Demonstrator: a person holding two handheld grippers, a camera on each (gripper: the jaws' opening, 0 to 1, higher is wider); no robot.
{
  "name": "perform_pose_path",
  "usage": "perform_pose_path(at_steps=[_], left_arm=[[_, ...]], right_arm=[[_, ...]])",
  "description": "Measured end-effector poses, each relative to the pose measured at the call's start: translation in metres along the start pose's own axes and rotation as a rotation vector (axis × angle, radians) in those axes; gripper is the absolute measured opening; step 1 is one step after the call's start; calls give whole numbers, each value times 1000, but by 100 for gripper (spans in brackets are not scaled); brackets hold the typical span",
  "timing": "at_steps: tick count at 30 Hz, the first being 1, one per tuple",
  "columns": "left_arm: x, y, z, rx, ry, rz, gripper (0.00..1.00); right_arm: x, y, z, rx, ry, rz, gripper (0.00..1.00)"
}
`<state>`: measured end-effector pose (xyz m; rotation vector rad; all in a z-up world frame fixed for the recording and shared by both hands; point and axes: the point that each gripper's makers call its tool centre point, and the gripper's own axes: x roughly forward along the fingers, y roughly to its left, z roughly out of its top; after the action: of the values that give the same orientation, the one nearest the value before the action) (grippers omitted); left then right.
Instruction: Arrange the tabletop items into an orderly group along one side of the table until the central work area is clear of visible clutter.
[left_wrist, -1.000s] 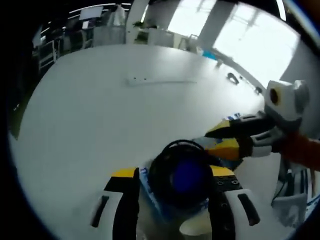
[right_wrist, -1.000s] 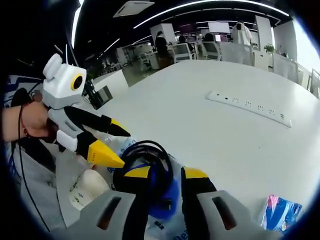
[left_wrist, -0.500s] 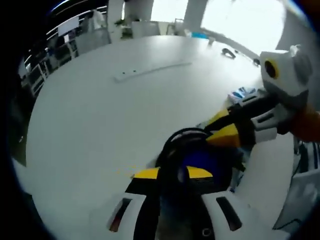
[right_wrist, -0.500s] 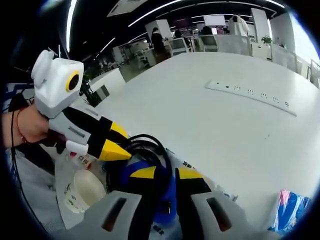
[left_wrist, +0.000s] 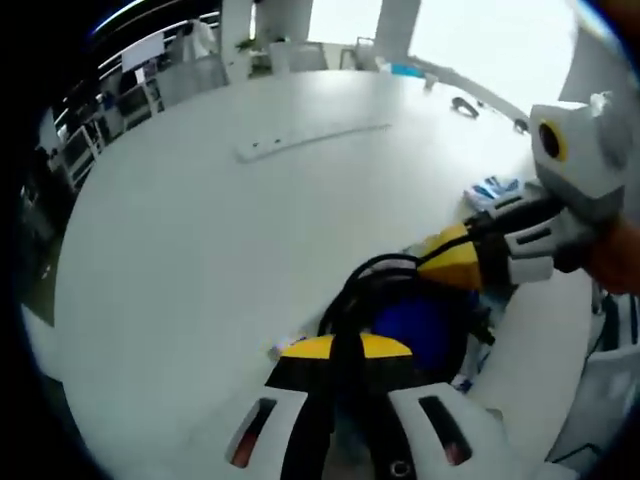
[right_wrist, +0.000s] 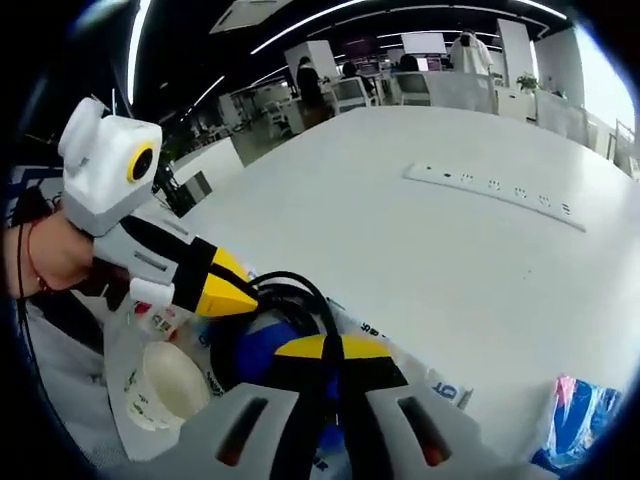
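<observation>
- While the table (right_wrist: 450, 260) is lying mostly bare ahead of both claws, the clutter is sitting bunched at its near edge, which suits a group along one side.
- Well ahead of the claws, a power strip (right_wrist: 495, 188) is stretching flat across the table, apart from the pile.
- Right at the tips of both claws, a blue object (left_wrist: 420, 325) ringed by a black cable (left_wrist: 375, 272) is resting on a plastic-wrapped pack; what the blue thing is I cannot tell.
- The right claw (right_wrist: 325, 350) is showing its yellow tips pressed together over the cable loop, seemingly pinching it so the loop can be dragged with the pile, though the contact itself is hidden.
- The left claw (left_wrist: 338, 348) is likewise showing its tips together at the cable, apparently gripping the same bundle from the other side to keep it steady.
- Left of the right claw, a paper cup (right_wrist: 165, 385) is lying in clear wrap, beside the bundle.
- Far right of the right claw, a small blue packet (right_wrist: 575, 420) is sitting alone, probably still needing collection.
</observation>
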<state>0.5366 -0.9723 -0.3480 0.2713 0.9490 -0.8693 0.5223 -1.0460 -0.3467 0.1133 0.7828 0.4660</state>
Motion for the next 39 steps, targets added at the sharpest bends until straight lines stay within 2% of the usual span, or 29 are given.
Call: perform_pose_path(at_steps=[12, 22, 29, 39], left_arm=[[-8, -3, 6, -69, -18, -25, 0], [-24, -9, 17, -69, -45, -31, 0], [-40, -19, 32, -54, -72, -39, 0], [-51, -44, 52, -31, -98, -61, 0]], right_arm=[[-12, 4, 10, 31, -27, 19, 0], [-28, 10, 24, 39, -64, 30, 0], [-48, 12, 38, 36, -105, 32, 0], [-79, 5, 44, 36, -139, 13, 0]])
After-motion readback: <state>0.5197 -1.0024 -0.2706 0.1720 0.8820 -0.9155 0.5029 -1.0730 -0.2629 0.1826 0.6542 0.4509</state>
